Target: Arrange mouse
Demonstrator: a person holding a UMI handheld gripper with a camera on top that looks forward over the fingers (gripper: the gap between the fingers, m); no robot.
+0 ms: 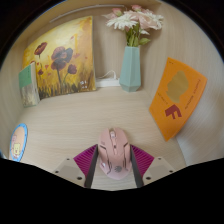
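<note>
Your claw [113,160] has the pink mouse [112,148] between its two fingers, with the magenta pads [86,158] pressed against the mouse's left and right sides, so the claw is closed to a narrow grip on it. The mouse points straight ahead along the fingers, its scroll wheel facing up and its body sitting over the pale worktop [80,115].

Well beyond the fingers, against the back wall, you have a light blue vase [131,68] with pale pink flowers [135,20]. Ahead and to the left of the claw a painted flower picture [60,58] leans against the wall, with a small green card [28,84] just beside it. Ahead and to the right an orange book [176,98] stands tilted. Near the left finger, off to the side, lies a round blue-and-white object [18,141] you cannot identify.
</note>
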